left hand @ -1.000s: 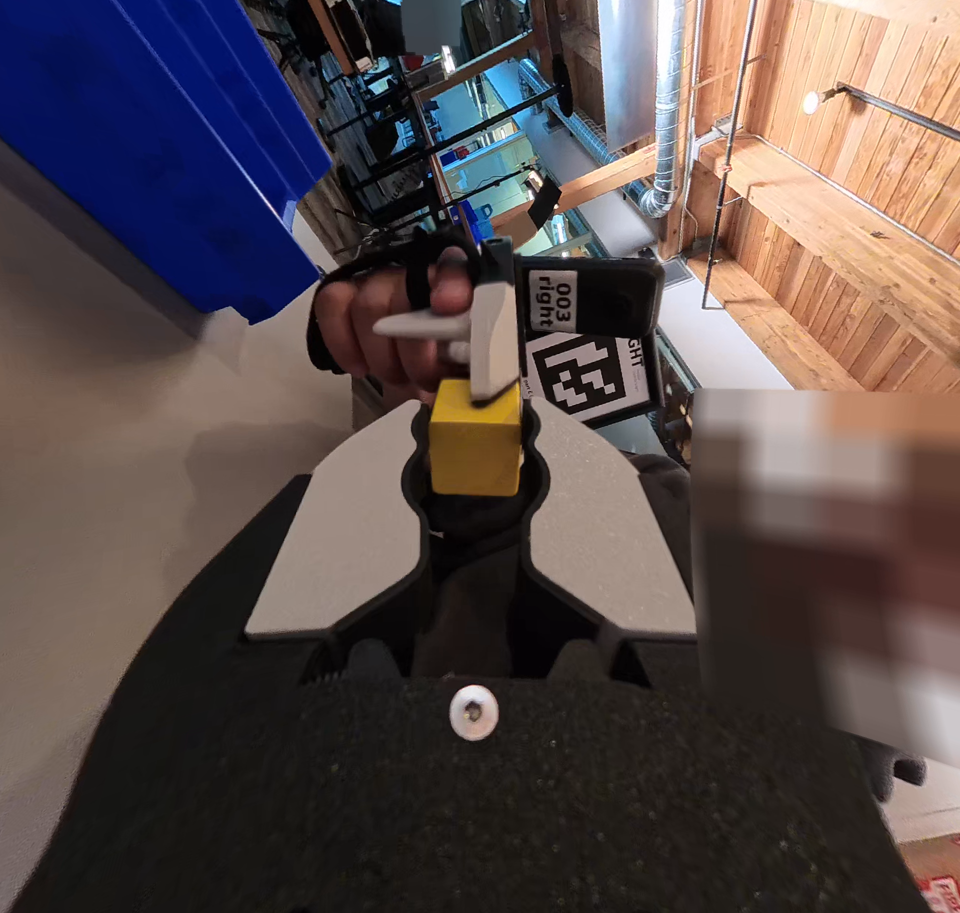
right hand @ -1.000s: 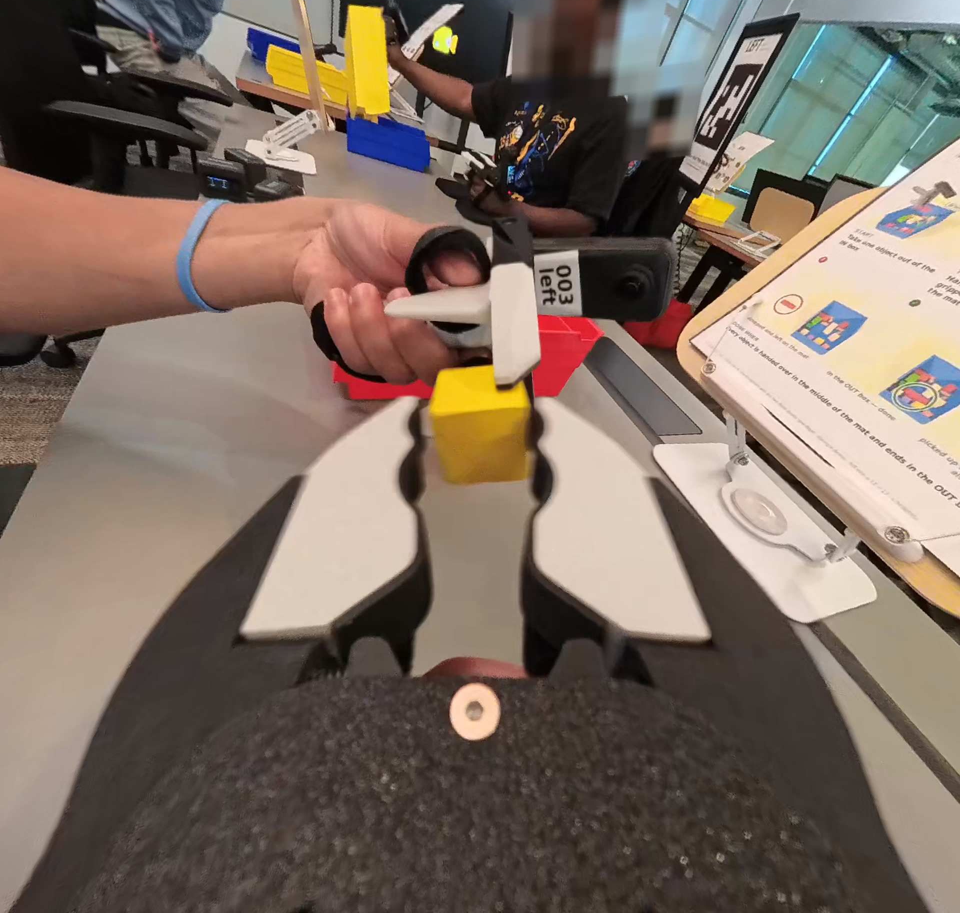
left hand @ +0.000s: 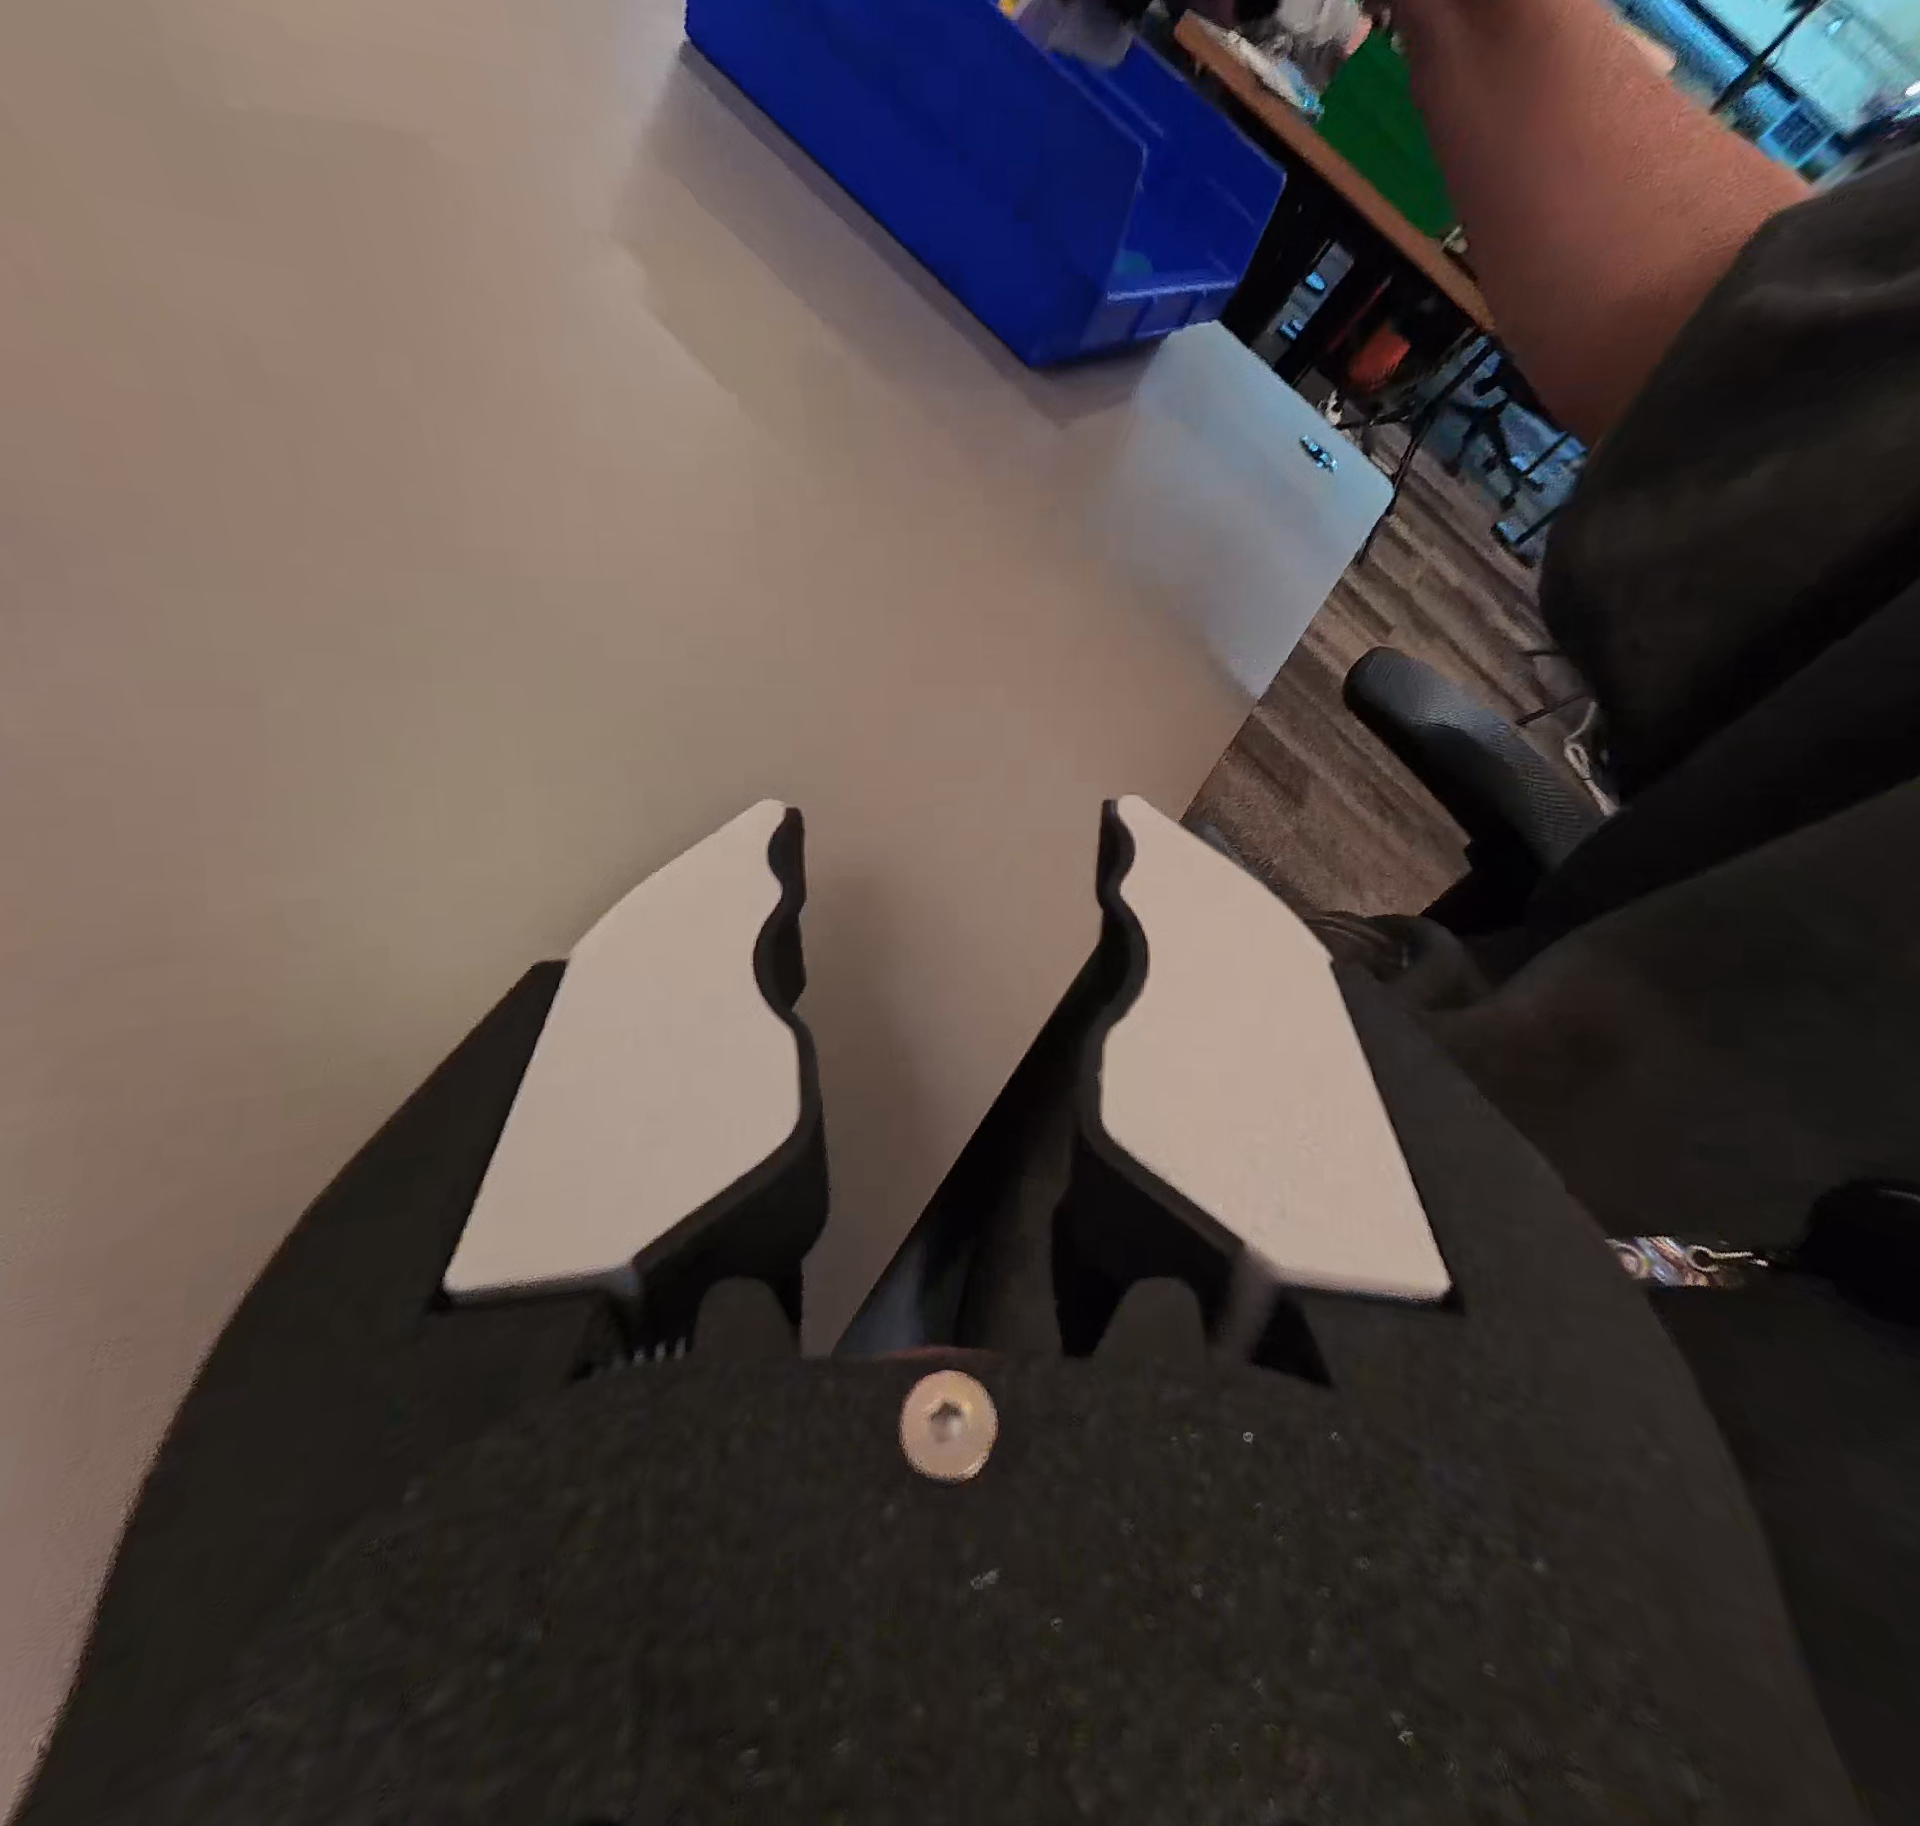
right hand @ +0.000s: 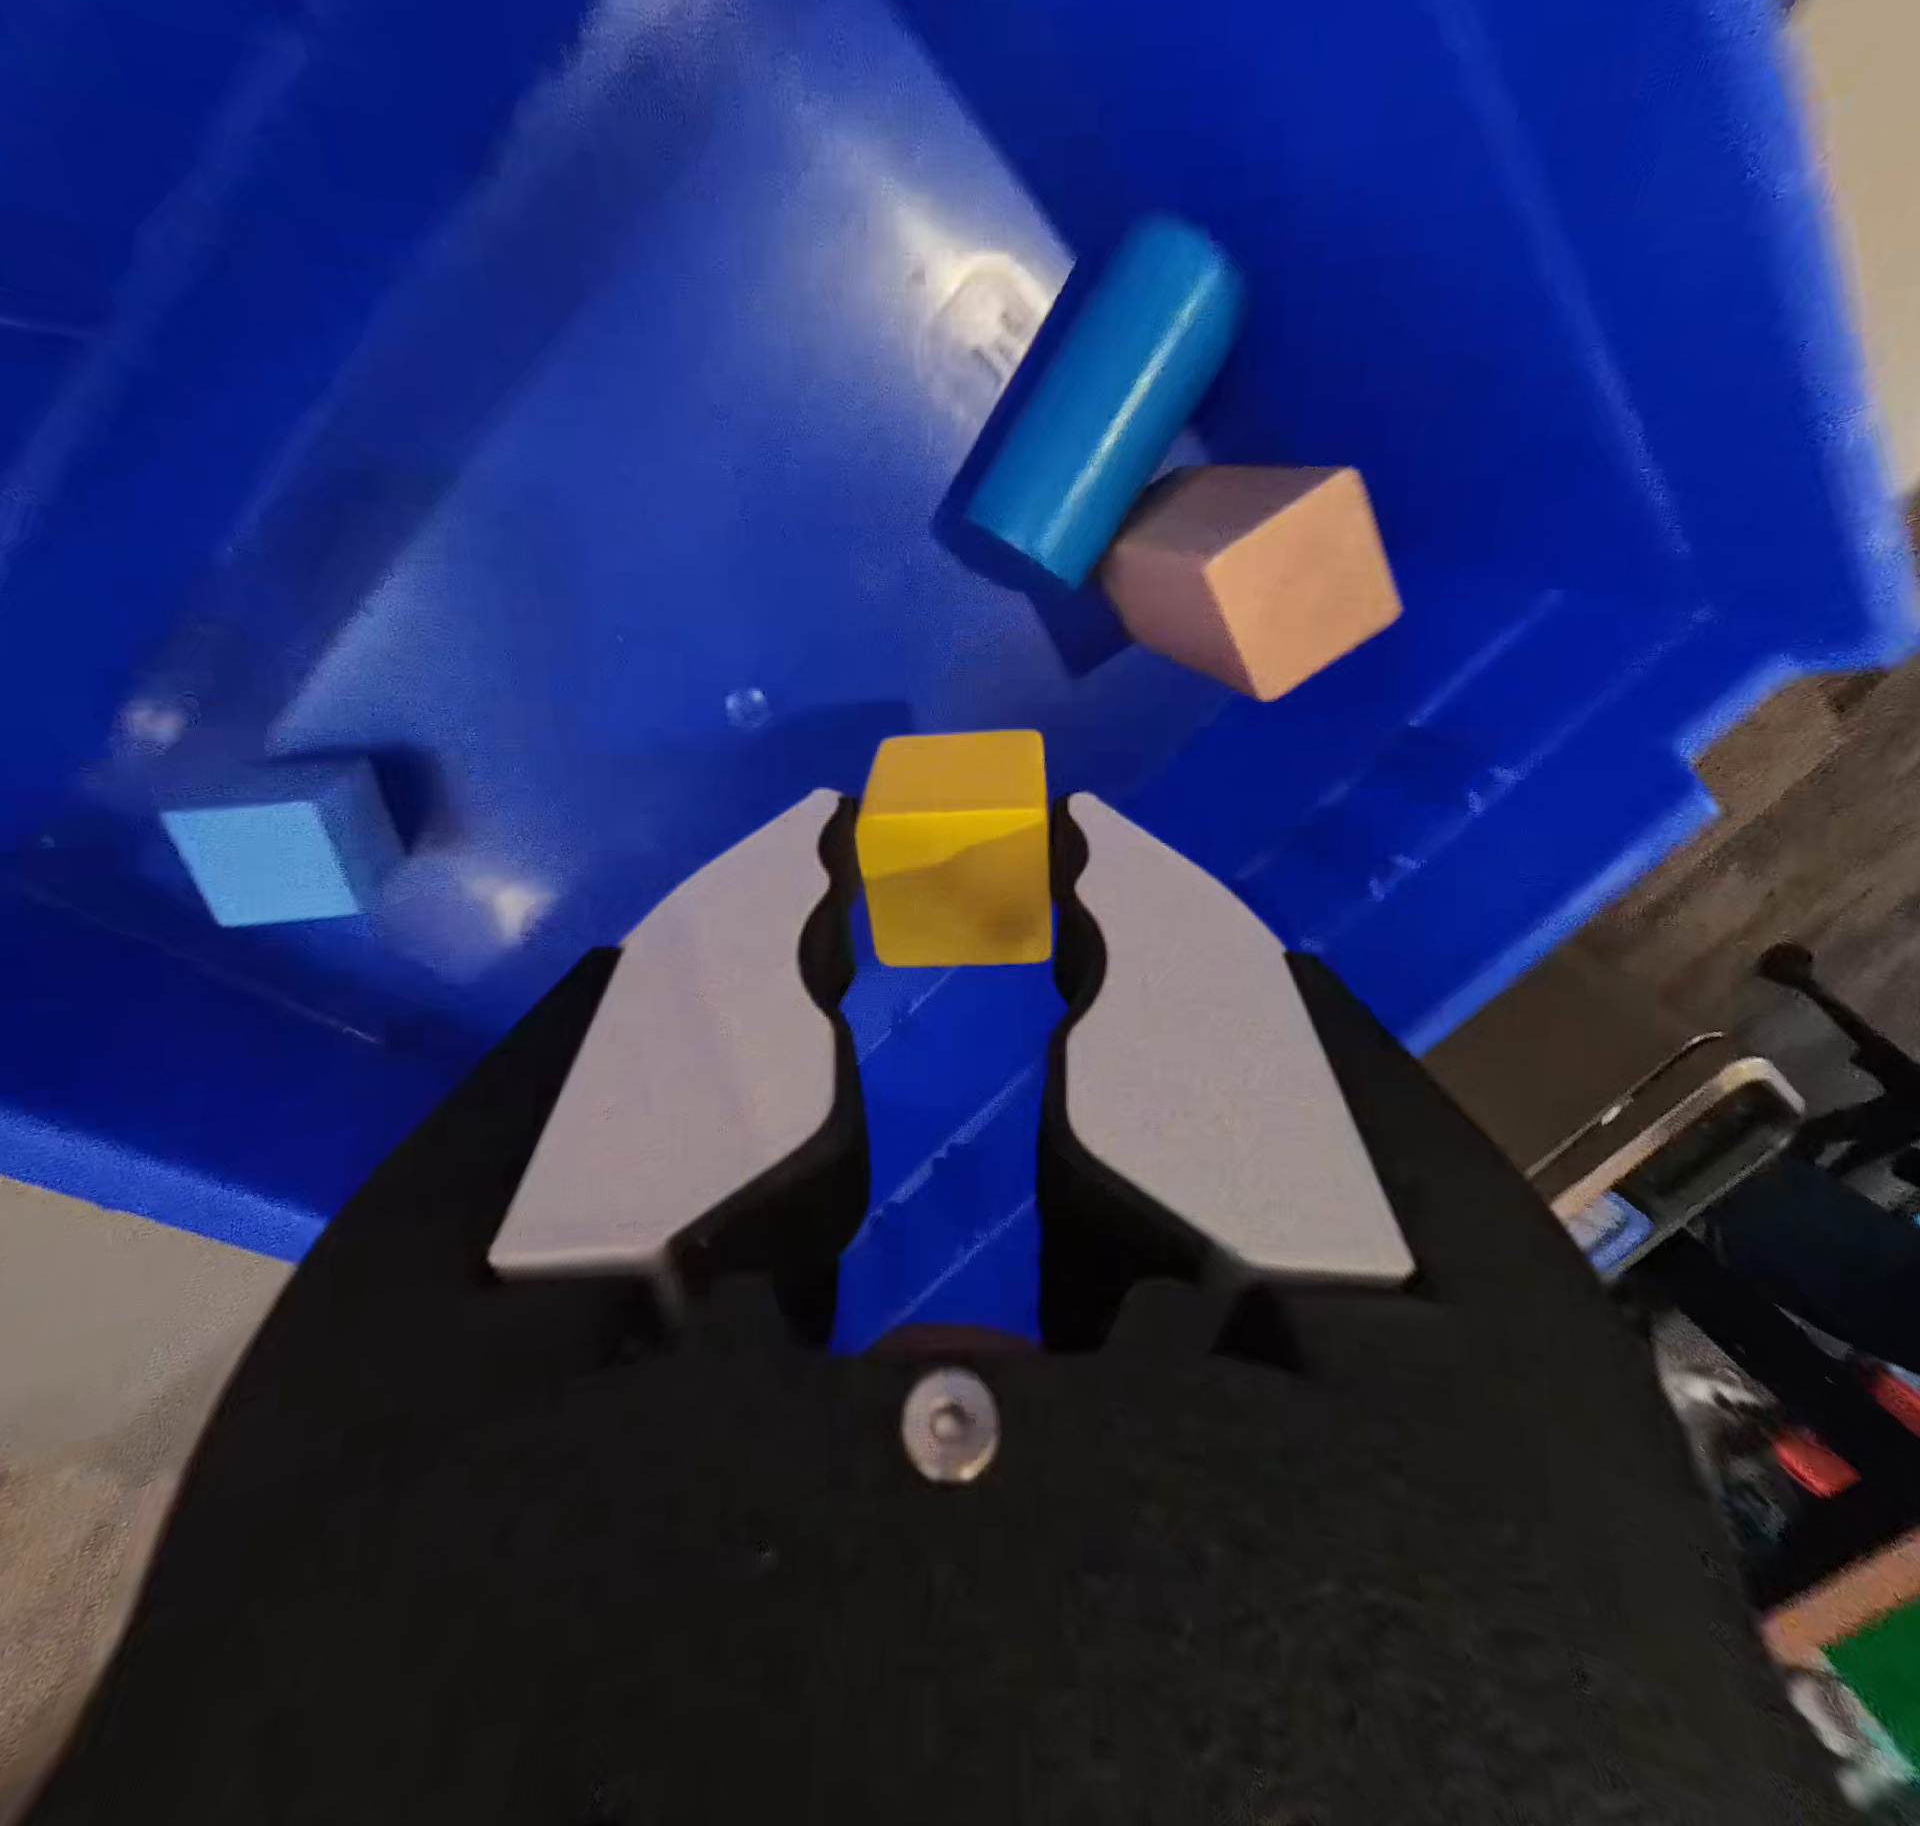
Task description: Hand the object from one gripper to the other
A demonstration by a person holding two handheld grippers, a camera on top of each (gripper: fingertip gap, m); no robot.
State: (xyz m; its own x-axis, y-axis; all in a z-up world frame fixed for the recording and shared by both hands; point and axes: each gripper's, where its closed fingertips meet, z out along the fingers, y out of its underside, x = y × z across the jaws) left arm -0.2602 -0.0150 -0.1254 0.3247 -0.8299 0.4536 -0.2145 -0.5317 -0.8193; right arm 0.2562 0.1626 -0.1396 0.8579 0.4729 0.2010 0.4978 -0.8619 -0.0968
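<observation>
Handover looks done: left gripper (left hand: 951, 831), a second ago pinching the yellow cube (right hand: 952, 846), gapes empty at lower centre, while right gripper (right hand: 954, 820) grips it over, probably, the blue bin (right hand: 436, 342).

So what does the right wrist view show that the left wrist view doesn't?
Only the right wrist view shows the right gripper shut on the yellow cube above the bin's inside, where a blue cylinder, a tan cube and a light blue cube lie. Only the left shows the left gripper, jaws open and empty, over the table. Both show the blue bin.
</observation>
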